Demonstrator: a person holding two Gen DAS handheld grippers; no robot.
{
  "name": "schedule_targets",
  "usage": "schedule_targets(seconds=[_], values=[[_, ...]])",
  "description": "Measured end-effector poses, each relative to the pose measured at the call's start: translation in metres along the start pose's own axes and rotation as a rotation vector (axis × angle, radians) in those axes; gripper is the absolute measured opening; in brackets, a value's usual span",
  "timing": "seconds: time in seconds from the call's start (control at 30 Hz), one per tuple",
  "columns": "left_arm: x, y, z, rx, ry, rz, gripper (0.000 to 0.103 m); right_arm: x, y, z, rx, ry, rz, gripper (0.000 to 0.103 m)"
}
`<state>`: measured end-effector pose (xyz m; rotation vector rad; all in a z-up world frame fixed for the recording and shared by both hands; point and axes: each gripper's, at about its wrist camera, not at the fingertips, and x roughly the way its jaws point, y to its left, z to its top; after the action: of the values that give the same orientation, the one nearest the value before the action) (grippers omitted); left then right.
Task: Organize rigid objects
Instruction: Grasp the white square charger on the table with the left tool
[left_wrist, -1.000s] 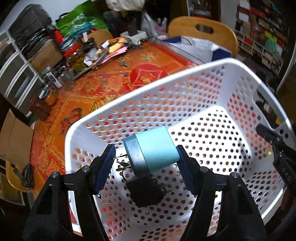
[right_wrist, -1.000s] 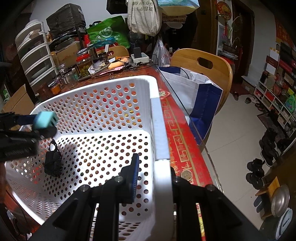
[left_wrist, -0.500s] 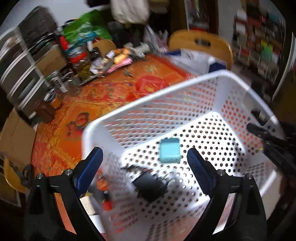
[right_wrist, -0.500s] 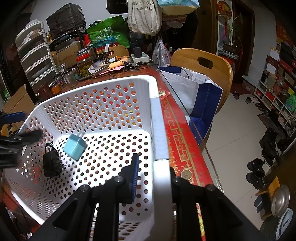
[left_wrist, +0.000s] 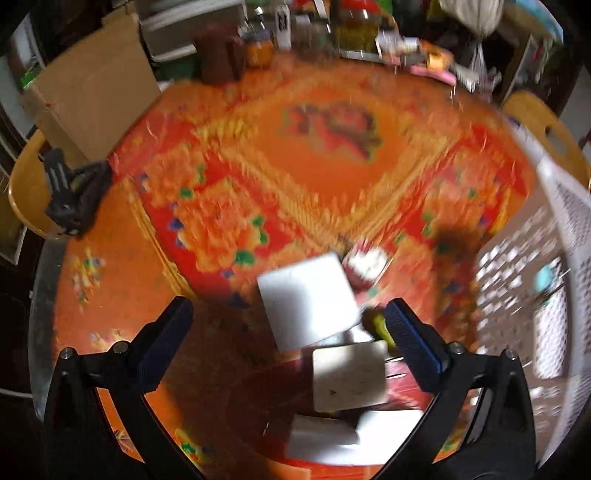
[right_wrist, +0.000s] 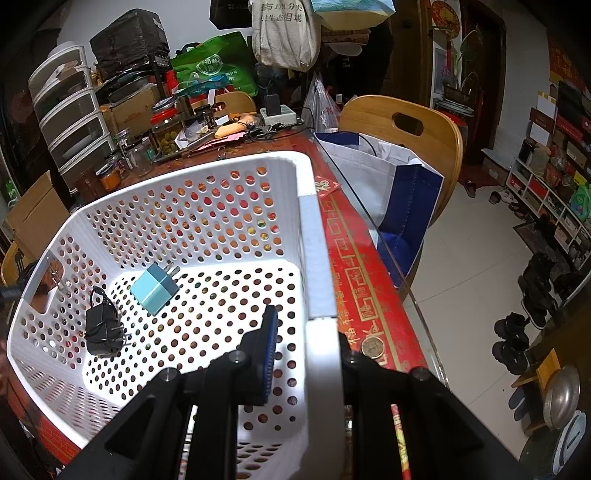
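A white perforated basket (right_wrist: 221, 177) stands on the table. In it lie a light blue plug adapter (right_wrist: 154, 289) and a black charger (right_wrist: 102, 328). My right gripper (right_wrist: 306, 350) is shut on the basket's right rim. My left gripper (left_wrist: 288, 332) is open and empty, above the orange tablecloth, left of the basket (left_wrist: 554, 229). Between and below its fingers lie blurred white box-shaped objects (left_wrist: 308, 304) and a white card (left_wrist: 349, 374).
The patterned orange tablecloth (left_wrist: 258, 155) covers the table. Jars, boxes and clutter (right_wrist: 162, 125) line the far edge. A wooden chair (right_wrist: 406, 125) with a blue and white bag (right_wrist: 399, 192) stands to the right. A black clamp (left_wrist: 70, 195) sits at the left edge.
My left gripper let go of the blue adapter, which dropped into the basket. The left gripper then swung left out of the basket to above the tablecloth. The right gripper stayed put.
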<state>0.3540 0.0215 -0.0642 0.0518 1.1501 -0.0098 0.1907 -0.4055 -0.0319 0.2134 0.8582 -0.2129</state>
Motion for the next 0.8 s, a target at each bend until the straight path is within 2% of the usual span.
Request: schedule_targets(seconds=[0.2, 0.37, 0.47, 0.5, 0.53, 0.63, 0.8], values=[[0.022, -0.01, -0.003, -0.011, 0.008, -0.008, 0.102, 0.0, 0.001, -0.001, -0.003, 0.005, -0.01, 0.016], [0.04, -0.004, -0.002, -0.042, 0.035, -0.016, 0.097, 0.0, 0.002, -0.002, -0.006, 0.008, -0.012, 0.016], [0.047, -0.001, -0.003, -0.055, 0.047, -0.025, 0.089, 0.0, 0.001, -0.002, -0.008, 0.009, -0.013, 0.016], [0.049, -0.001, -0.003, -0.057, 0.055, -0.032, 0.082, 0.0, 0.002, -0.002, -0.007, 0.009, -0.013, 0.016], [0.048, -0.002, -0.003, -0.058, 0.045, -0.041, 0.075, 0.0, 0.002, -0.002, -0.007, 0.009, -0.013, 0.016], [0.044, -0.004, -0.004, -0.064, 0.019, -0.031, 0.075, 0.0, 0.002, -0.002, -0.008, 0.009, -0.013, 0.016], [0.024, -0.005, -0.004, -0.055, -0.067, -0.034, 0.075, 0.0, 0.002, -0.002, -0.011, 0.011, -0.014, 0.016]])
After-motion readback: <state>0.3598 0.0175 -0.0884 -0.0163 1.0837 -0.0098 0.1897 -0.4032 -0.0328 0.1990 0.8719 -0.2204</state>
